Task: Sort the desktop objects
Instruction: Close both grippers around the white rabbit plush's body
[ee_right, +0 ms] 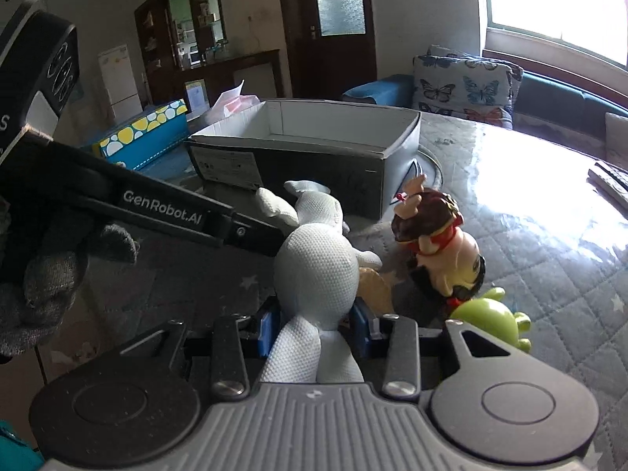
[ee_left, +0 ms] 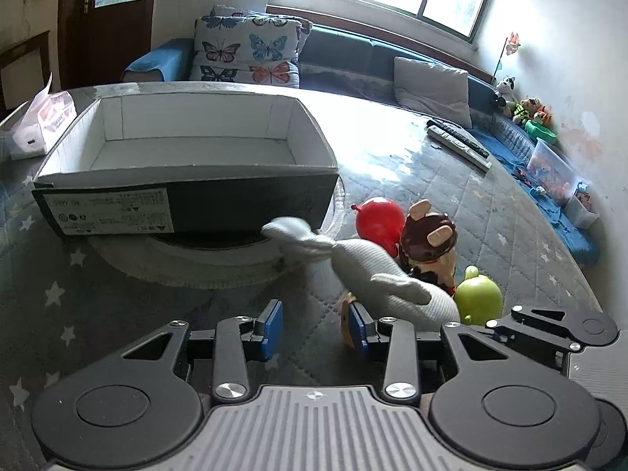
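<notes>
right tool [ee_right: 314,327] pinches bunny [ee_right: 318,271] low | left tool [ee_left: 316,327] open, empty | bunny soft, light, squashy; hold its middle | box [ee_left: 188,145] far

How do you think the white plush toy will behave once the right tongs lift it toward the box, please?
The white plush toy looks knitted and stuffed, so it is probably light and will squash between the right tongs. Its limbs splay loosely, so they will likely dangle. One end lies against the figurine, which might tip.
</notes>
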The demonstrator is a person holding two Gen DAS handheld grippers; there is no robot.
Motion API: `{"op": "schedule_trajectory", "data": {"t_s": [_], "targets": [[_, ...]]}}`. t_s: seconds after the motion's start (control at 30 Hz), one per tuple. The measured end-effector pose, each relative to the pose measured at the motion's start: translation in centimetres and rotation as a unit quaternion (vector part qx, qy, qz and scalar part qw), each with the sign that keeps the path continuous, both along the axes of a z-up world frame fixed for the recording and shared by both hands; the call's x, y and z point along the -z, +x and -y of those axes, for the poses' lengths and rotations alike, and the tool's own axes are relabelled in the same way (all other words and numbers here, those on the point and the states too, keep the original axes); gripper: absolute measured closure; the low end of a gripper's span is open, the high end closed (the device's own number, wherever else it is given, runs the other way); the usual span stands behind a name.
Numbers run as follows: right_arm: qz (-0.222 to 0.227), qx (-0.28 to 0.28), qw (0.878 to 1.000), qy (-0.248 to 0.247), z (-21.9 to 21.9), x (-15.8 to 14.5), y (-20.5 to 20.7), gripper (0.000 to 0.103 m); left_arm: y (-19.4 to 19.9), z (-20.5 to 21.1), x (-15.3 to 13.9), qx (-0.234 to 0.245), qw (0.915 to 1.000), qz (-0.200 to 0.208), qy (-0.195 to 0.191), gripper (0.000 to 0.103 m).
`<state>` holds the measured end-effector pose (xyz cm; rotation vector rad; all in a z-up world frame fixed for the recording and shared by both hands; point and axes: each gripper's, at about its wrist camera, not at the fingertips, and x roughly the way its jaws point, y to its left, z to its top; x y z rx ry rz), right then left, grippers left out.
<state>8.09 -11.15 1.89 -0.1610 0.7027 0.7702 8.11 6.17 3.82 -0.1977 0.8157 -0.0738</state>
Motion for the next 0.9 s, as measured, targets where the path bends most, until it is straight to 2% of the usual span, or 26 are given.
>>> {"op": "schedule_trajectory", "data": {"t_s": [0.07,0.2,0.53,0.63,0.9], "targets": [[0.002,0.002,1.0,0.0,0.1,0.0,-0.1,0.05,-0.2,0.0,0.1,0.003,1.0,-0.002,-0.001,0.064],[0.016,0.008,1.0,-0.002,0.4,-0.5,-0.6,0.043,-0.6,-0.1,0.3,0.004,1.0,-0.004,-0.003,0.064],[0.008,-0.048,0.999,-0.002,-1.6,0.2,-1.4,0.042,-1.2,-1.6,0.5,-0.026,0.9996,-0.009,-0.005,0.064],[0.002,-0.065,0.998,-0.007,-2.6,0.8,-1.7,0.037,-1.4,-2.0,0.8,-0.032,0.9993,-0.017,-0.006,0.064],[0.003,-0.052,0.999,0.007,-1.2,0.2,-1.4,0.037,-2.3,-2.3,1.4,-0.03,0.9984,-0.037,-0.031,0.064]]}}
